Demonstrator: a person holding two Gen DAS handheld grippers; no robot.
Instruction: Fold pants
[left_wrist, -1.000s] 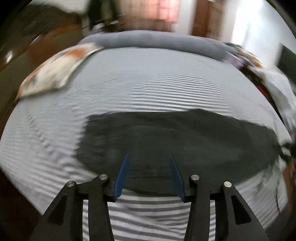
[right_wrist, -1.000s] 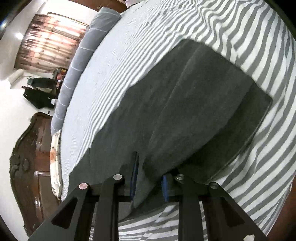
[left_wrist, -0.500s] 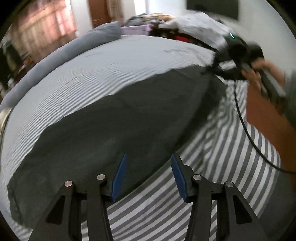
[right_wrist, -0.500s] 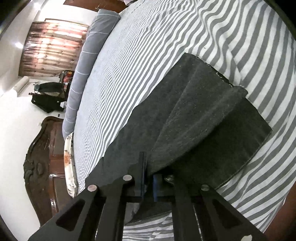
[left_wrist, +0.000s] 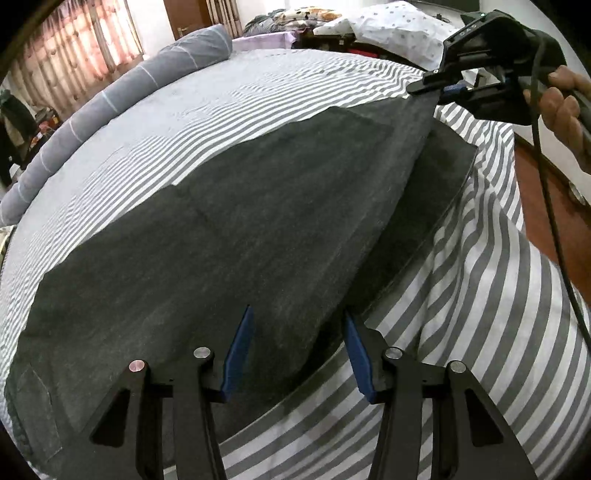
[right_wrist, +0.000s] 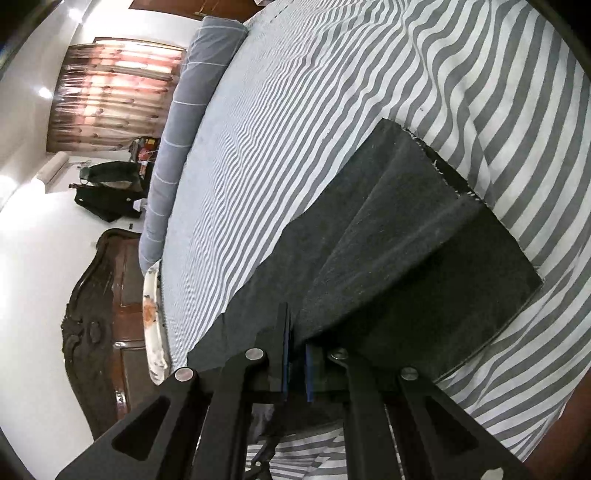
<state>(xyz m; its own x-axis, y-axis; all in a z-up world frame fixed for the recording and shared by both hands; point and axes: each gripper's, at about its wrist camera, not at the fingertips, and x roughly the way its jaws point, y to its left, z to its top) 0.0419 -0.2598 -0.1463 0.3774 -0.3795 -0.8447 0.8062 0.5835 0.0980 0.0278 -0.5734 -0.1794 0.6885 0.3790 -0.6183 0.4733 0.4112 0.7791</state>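
Dark grey pants (left_wrist: 229, 236) lie spread along the striped bed (left_wrist: 258, 92). My left gripper (left_wrist: 297, 347) is open, its blue pads just above the near edge of the pants, holding nothing. My right gripper (right_wrist: 296, 354) is shut on the edge of the upper pant leg (right_wrist: 391, 236) and lifts it off the lower leg (right_wrist: 472, 280). In the left wrist view the right gripper (left_wrist: 448, 88) shows at the far right, pinching the raised cloth at the hem end.
A long grey bolster (left_wrist: 122, 96) lies along the far side of the bed. A patterned pillow (right_wrist: 153, 321) and dark wooden headboard (right_wrist: 96, 314) are at the head end. Piled clothes and bedding (left_wrist: 388, 26) sit beyond the bed. Curtains (left_wrist: 74, 55) at back.
The left gripper swung from facing the headboard to looking along the pants toward the right gripper. The right gripper closed on the upper leg's edge and raised it.
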